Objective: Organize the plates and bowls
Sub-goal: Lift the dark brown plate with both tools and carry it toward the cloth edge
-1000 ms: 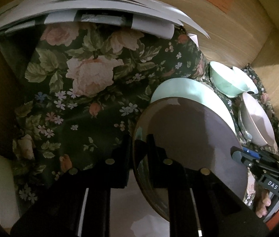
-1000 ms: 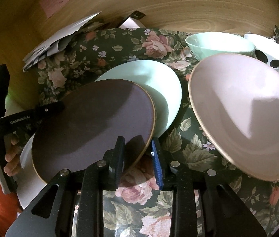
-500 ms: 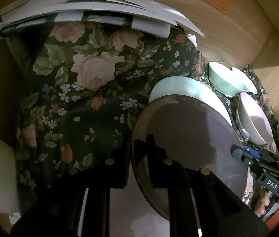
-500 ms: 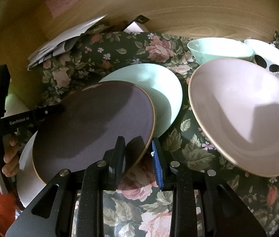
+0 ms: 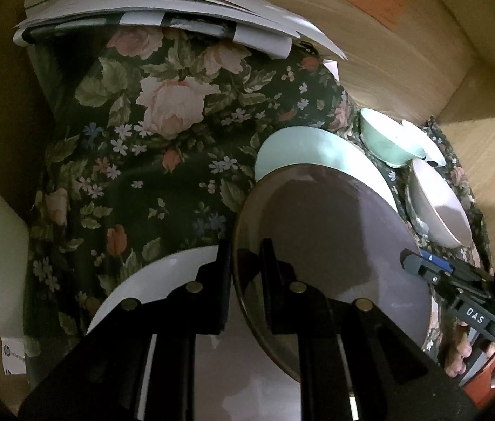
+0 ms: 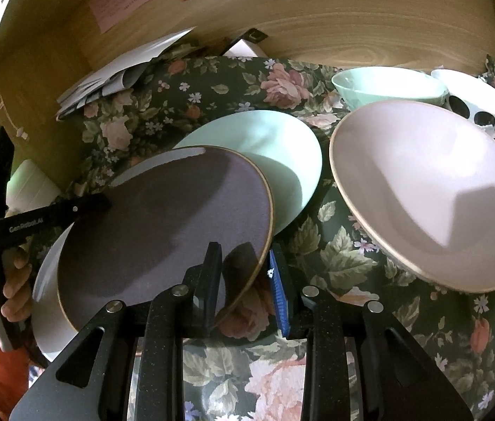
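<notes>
Both grippers clamped on one dark purple plate (image 6: pixel 163 224): left gripper (image 5: pixel 245 263) pinching its left rim, right gripper (image 6: pixel 244 273) its near right edge. Plate tilted, lifted over a white plate (image 5: pixel 163 273), overlapping a mint plate (image 6: pixel 265 151). Nearby on floral cloth (image 5: pixel 163 182): pink bowl (image 6: pixel 429 189), mint bowl (image 6: pixel 387 82).

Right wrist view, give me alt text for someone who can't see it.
Both grippers, right gripper and left gripper, clamp opposite edges of a dark purple plate, held tilted over a white plate and a mint plate on a floral cloth. A pink bowl, mint bowl and spotted white bowl sit to the right.
</notes>
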The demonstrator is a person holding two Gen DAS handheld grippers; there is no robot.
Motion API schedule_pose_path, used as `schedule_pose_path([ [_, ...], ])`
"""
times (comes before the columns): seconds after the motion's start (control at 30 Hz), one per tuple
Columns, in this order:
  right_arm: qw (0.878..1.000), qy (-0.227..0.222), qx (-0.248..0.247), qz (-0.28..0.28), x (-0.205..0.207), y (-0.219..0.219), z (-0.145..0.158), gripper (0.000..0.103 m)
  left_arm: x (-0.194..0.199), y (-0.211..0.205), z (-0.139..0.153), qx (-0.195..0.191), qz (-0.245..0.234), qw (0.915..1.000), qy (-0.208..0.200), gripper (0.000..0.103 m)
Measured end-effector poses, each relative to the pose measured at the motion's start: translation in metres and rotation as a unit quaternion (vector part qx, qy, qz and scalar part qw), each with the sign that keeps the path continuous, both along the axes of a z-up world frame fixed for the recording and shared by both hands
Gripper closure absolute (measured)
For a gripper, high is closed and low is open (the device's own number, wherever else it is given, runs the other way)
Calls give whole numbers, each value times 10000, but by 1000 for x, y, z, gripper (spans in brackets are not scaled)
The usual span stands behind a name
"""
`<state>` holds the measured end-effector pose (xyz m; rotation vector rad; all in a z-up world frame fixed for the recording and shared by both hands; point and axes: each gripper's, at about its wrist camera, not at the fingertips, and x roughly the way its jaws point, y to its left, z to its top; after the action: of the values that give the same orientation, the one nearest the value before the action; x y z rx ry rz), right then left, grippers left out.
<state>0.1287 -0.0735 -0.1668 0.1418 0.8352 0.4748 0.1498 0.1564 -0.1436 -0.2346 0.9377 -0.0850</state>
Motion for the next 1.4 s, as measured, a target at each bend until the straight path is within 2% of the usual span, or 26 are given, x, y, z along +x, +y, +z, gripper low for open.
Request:
schedule_pose_path([
  [0.2, 10000, -20, -47, 62, -3, 1, -2, 78, 1, -3, -1, 79, -90, 9999, 27, 88],
  [0.37, 9999, 21, 2, 103, -3, 3, -3, 76, 8, -7, -8, -7, -297, 9994, 190, 72],
  [0.83, 9998, -175, 23, 101, -6, 3, 0, 79, -1, -9, -3, 42, -86, 10000, -29, 75],
  [1.0, 9996, -235, 58, 114, -9, 2, 4, 79, -9, -12, 6, 117, -44, 9997, -191, 75],
  [1.4, 9988, -431, 214, 72, -30, -9, 19, 79, -34, -22, 25, 19, 4, 9990, -437, 76],
])
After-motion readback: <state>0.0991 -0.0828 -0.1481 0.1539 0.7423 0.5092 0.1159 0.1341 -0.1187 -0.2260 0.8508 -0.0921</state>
